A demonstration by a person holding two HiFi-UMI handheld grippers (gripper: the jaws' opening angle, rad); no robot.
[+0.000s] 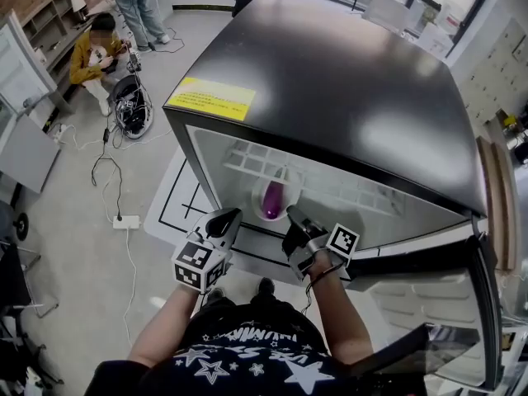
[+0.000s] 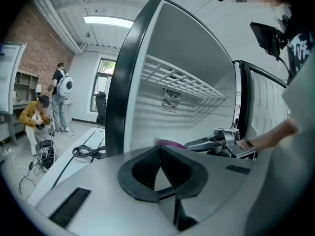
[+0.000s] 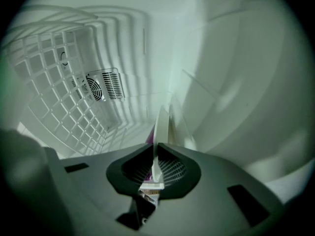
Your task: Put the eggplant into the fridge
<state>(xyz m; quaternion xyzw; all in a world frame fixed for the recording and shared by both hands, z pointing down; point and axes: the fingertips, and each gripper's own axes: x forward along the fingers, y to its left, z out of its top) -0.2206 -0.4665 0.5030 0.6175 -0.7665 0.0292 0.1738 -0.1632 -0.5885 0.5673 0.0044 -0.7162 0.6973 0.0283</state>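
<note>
The purple eggplant point(image 1: 272, 199) lies on a white plate point(image 1: 282, 214) inside the open fridge point(image 1: 330, 81), under a white wire shelf point(image 1: 247, 157). My right gripper point(image 1: 294, 215) reaches into the fridge's mouth and is shut on the plate's thin rim point(image 3: 158, 132), seen edge-on between its jaws point(image 3: 155, 155). A sliver of eggplant point(image 3: 147, 137) shows behind them. My left gripper point(image 1: 228, 217) hangs just outside the fridge's front left edge, shut with nothing in it point(image 2: 158, 154). From its view the eggplant point(image 2: 170, 143) and the right gripper point(image 2: 219, 141) show inside the fridge.
The fridge door point(image 1: 487, 287) stands open at the right. A fan grille point(image 3: 101, 86) sits on the back wall. Cables and a power strip point(image 1: 124, 219) lie on the floor at left, where a person point(image 1: 95, 52) crouches and another point(image 1: 140, 7) stands.
</note>
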